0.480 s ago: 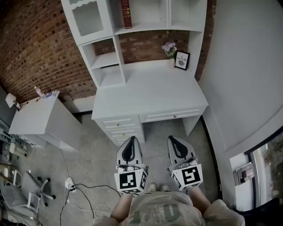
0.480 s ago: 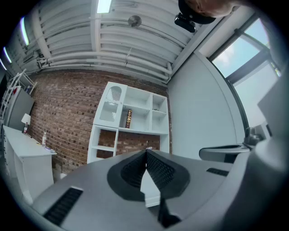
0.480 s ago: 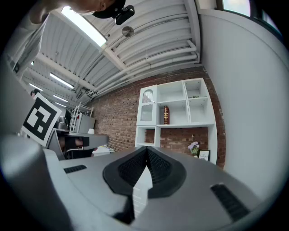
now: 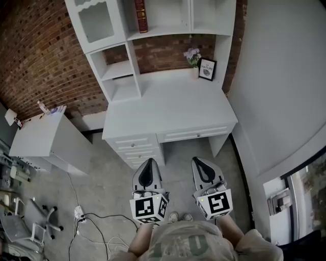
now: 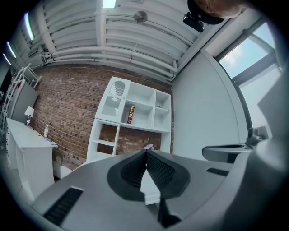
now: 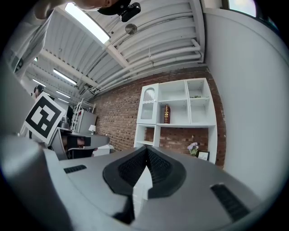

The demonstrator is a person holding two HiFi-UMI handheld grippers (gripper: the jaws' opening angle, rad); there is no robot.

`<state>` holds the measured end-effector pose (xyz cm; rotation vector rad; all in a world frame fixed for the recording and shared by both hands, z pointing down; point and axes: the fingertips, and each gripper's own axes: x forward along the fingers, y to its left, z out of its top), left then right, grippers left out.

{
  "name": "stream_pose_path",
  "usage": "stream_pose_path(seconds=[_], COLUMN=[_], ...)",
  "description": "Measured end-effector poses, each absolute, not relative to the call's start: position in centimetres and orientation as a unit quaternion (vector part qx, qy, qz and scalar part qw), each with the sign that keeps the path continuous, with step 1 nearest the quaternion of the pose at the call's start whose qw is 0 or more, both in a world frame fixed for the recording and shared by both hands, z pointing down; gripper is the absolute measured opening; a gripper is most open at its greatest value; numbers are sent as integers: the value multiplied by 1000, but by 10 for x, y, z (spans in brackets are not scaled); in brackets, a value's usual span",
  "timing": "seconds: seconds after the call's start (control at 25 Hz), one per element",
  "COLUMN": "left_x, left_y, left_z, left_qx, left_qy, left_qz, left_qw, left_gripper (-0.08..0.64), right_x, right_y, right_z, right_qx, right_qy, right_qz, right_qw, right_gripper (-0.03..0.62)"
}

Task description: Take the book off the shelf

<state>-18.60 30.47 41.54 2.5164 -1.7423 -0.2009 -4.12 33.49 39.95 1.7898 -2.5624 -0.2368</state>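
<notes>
**Both grippers shut and idle, book high on the shelf**

The book (image 4: 139, 15) stood upright in the middle compartment of the white shelf unit (image 4: 162, 31), at the top centre of the head view. Its dark red spine faced outward, which left it free to be pinched from the front. The left gripper (image 4: 149, 164) and the right gripper (image 4: 201, 163) hung side by side in the lower middle of that frame, close to the person's torso. They were well apart from the shelf, with the desk surface (image 4: 168, 107) lying between.

Each gripper's own view showed its jaws pressed together at the tips with nothing between them. They were probably carried shut because no reach had begun, and whichever one goes for the book would have to spread its jaws first. Both gripper views tilted up toward the shelf unit, so the book sat small in the upper middle of each.

The upper edge of the head view cut off the top of the book, and the lettering on its spine was too small to read. No view showed whether it leaned on the compartment's left wall or stood free. A small item in the unit's upper right compartment, seen only in the right gripper view, could not be identified. The flowers (image 4: 193, 55) and the framed picture (image 4: 207, 69) stood at the back right of the surface, clear of the book's compartment.
</notes>
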Motion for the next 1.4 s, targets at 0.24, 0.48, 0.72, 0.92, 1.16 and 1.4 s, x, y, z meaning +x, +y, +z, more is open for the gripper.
stream_pose_path(seconds=[0.24, 0.48, 0.72, 0.92, 1.16, 1.4], left_x=[-168, -144, -143, -138, -132, -111], left_y=[303, 304, 296, 268, 190, 80], left_z=[425, 436, 435, 436, 448, 433], left_qx=[817, 815, 804, 803, 808, 823], left_qy=[-572, -576, -591, -593, -586, -561], left_qz=[-58, -48, -50, -48, -55, -76], left_qw=[45, 47, 40, 39, 40, 39], left_gripper=[12, 12, 12, 12, 12, 12], right_x=[-16, 16, 18, 22, 37, 43], right_y=[337, 332, 320, 293, 233, 120], right_z=[400, 414, 419, 423, 425, 421], right_qx=[579, 585, 569, 569, 590, 582], right_qy=[-812, -809, -820, -820, -805, -810], right_qz=[-70, -64, -61, -55, -64, -73], right_qw=[-7, 8, 6, 10, -1, 7], right_gripper=[14, 14, 14, 14, 14, 14])
